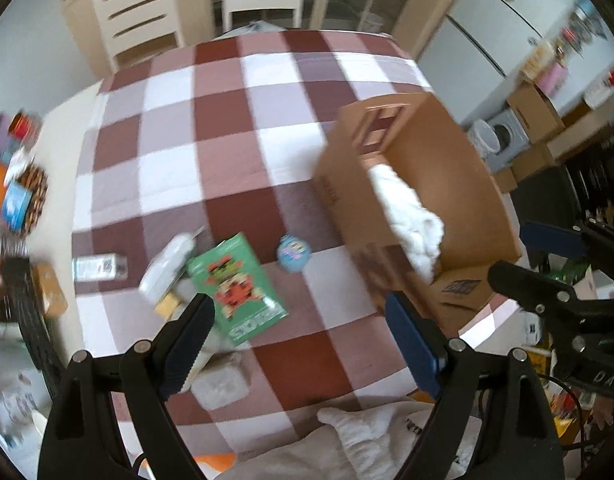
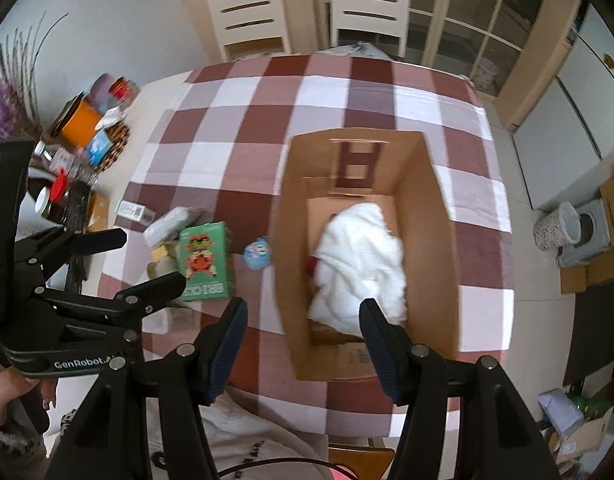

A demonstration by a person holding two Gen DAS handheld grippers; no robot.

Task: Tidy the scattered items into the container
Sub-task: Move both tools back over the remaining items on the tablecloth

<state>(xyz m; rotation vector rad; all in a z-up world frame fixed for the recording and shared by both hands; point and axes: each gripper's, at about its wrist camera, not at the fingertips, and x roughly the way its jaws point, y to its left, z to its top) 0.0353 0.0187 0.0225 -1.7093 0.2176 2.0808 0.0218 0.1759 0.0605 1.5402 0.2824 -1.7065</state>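
Observation:
An open cardboard box (image 2: 439, 240) stands on the checked tablecloth and holds a crumpled white cloth (image 2: 359, 256); the box (image 1: 427, 168) and cloth (image 1: 411, 208) also show in the left wrist view. Left of the box lie a green toy box (image 1: 237, 284) (image 2: 205, 260), a small blue round toy (image 1: 294, 252) (image 2: 258, 256), a white packet (image 1: 167, 268) (image 2: 173, 224) and a small white carton (image 1: 99, 267) (image 2: 133, 211). My left gripper (image 1: 299, 340) is open and empty above the green box's near edge. My right gripper (image 2: 303, 340) is open and empty over the box's near end.
Jars, an orange tin (image 2: 81, 122) and other clutter sit along the table's left edge. Two white chairs (image 2: 371, 4) stand beyond the far edge. Cardboard boxes and a bin (image 2: 555, 228) are on the floor at the right. A white cloth (image 1: 371, 436) lies by the near edge.

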